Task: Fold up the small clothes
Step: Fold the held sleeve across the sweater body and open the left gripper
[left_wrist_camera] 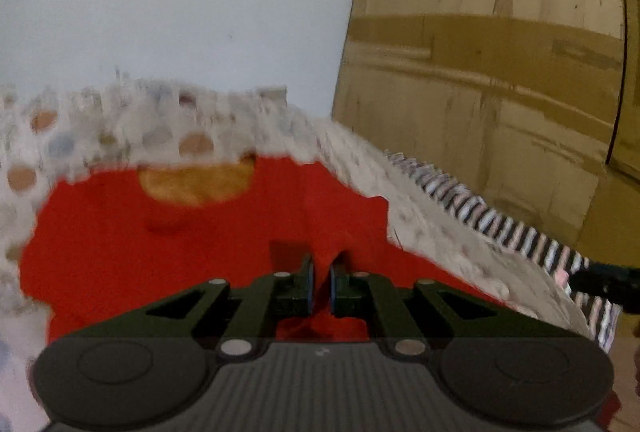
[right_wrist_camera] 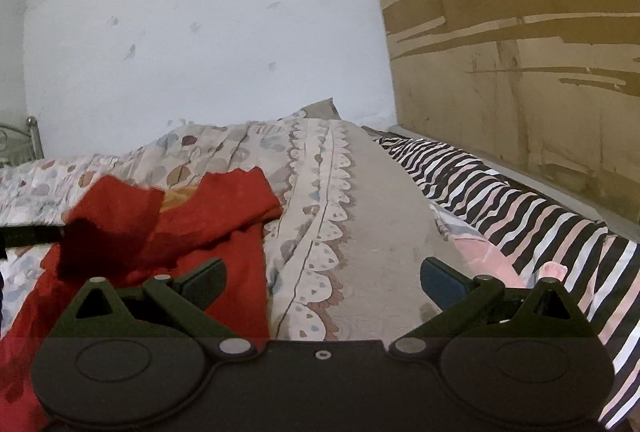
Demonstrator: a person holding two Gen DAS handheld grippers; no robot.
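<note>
On the bed, your left claw [left_wrist_camera: 321, 286] pinches a fold of the red garment [right_wrist_camera: 224, 228] at ten o'clock of your empty, wide-open right claw [right_wrist_camera: 323, 282], probably to carry that edge across for folding.

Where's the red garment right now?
The red garment lies on the patterned bedspread, left in the right wrist view; the left gripper is shut on a fold of it.
</note>
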